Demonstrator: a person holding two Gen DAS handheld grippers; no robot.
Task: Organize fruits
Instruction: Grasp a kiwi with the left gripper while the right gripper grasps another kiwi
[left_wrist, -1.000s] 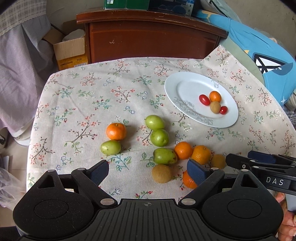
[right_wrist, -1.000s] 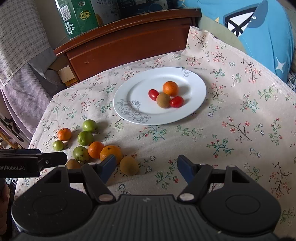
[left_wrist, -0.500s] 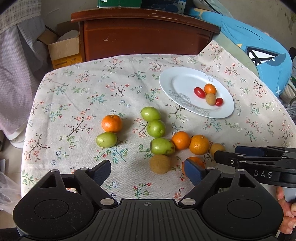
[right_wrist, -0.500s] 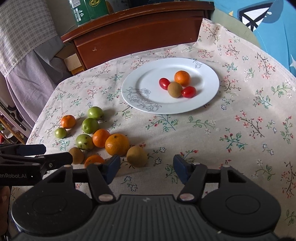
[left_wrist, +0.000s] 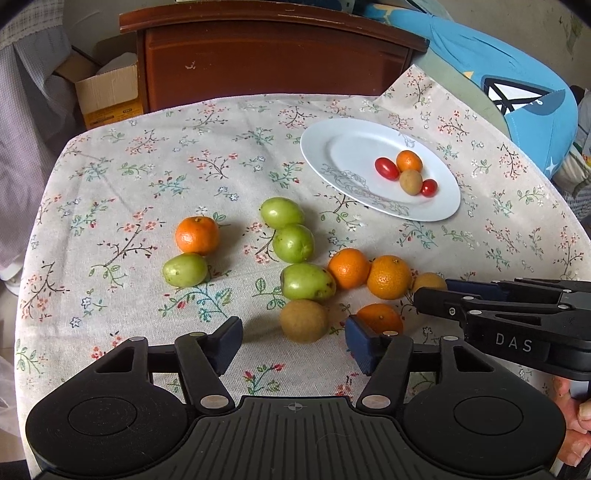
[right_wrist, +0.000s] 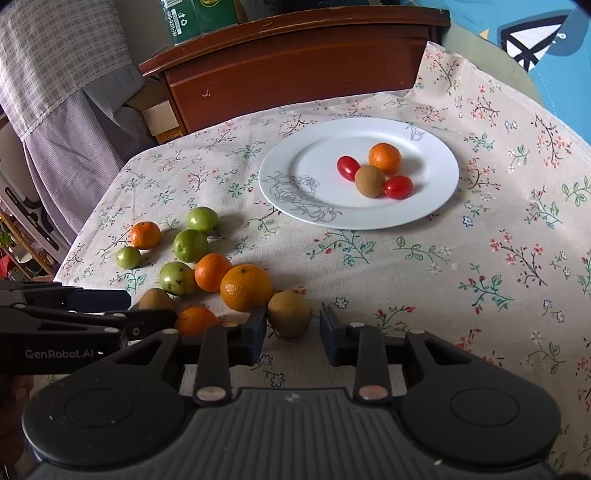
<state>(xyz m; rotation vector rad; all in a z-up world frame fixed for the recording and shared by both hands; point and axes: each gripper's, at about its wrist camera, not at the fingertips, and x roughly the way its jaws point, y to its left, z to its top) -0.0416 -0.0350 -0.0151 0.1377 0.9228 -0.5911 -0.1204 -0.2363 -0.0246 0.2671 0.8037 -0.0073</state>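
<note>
While the white oval plate (right_wrist: 303, 206) already carries four small fruits, the right gripper (right_wrist: 289, 334) has dropped in, fingers released, straddling the brown kiwi (right_wrist: 289, 313) nearest it; the left gripper (left_wrist: 293, 341) waits released, likely grasping next.

A plate (right_wrist: 436, 206) lies toward the far right of the surface (right_wrist: 480, 295), carrying a mandarin (right_wrist: 385, 158), a kiwi (right_wrist: 369, 181) and two cherry tomatoes (right_wrist: 348, 168) bunched together right of its middle. The loose fruit lies toward the near left of the surface. A kiwi (right_wrist: 289, 313) sits nearest the near edge, between the tips of the right claw (right_wrist: 289, 334); a mandarin (right_wrist: 245, 287) touches it on its far left. Behind the surface's far edge stands a cabinet (right_wrist: 295, 66), with a cardboard box (left_wrist: 107, 94) to its left.
</note>
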